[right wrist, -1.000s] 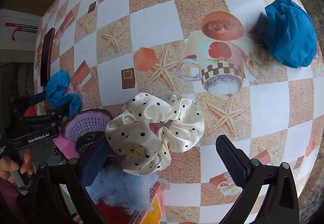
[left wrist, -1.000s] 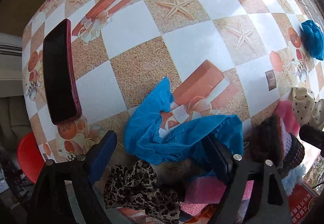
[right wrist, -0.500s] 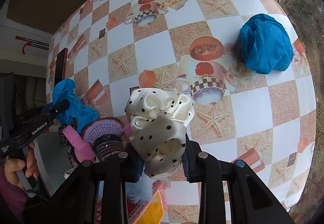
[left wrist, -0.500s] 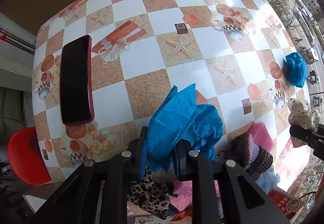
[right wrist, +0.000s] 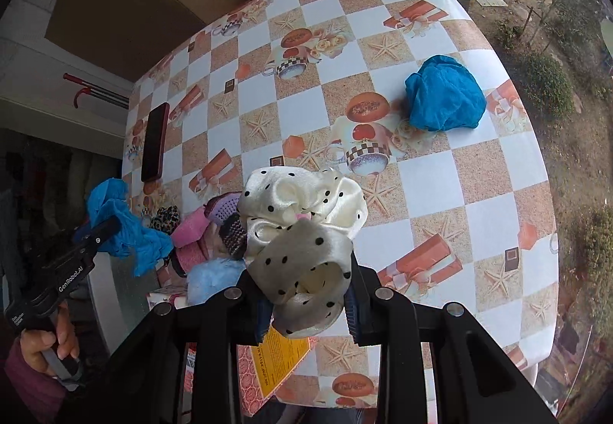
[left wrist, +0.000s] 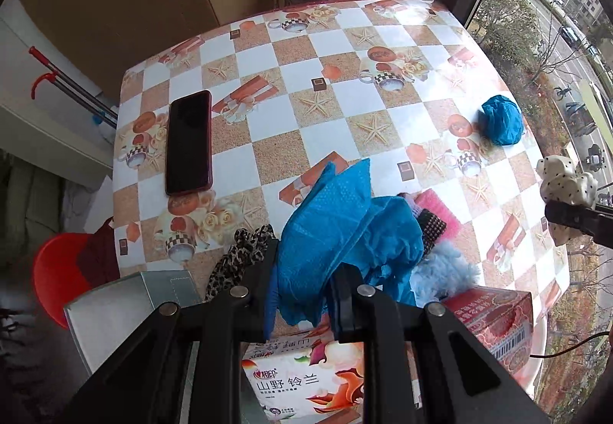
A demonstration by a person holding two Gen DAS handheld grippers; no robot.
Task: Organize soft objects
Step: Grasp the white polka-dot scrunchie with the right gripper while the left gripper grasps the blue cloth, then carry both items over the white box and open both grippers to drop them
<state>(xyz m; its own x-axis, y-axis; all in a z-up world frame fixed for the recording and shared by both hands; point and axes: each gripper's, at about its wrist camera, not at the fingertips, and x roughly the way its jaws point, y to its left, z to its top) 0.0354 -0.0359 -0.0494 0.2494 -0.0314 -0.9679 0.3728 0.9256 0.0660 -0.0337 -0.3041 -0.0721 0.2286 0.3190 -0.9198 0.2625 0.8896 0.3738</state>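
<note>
My left gripper is shut on a loose blue cloth and holds it lifted above the table's near edge; it also shows in the right wrist view. My right gripper is shut on a cream polka-dot scrunchie, raised over the table; it shows at the right in the left wrist view. A balled blue cloth lies far right on the table. A leopard scrunchie, pink and dark knitted pieces and a pale blue fluffy piece lie in a pile near the front edge.
A dark phone lies on the checkered tablecloth at the left. A tissue box and a red printed box sit at the near edge. A red stool stands lower left, off the table.
Both grippers closed on their items and rose away from the table: the left lifted the blue cloth, the right lifted the polka-dot scrunchie off the pile.
</note>
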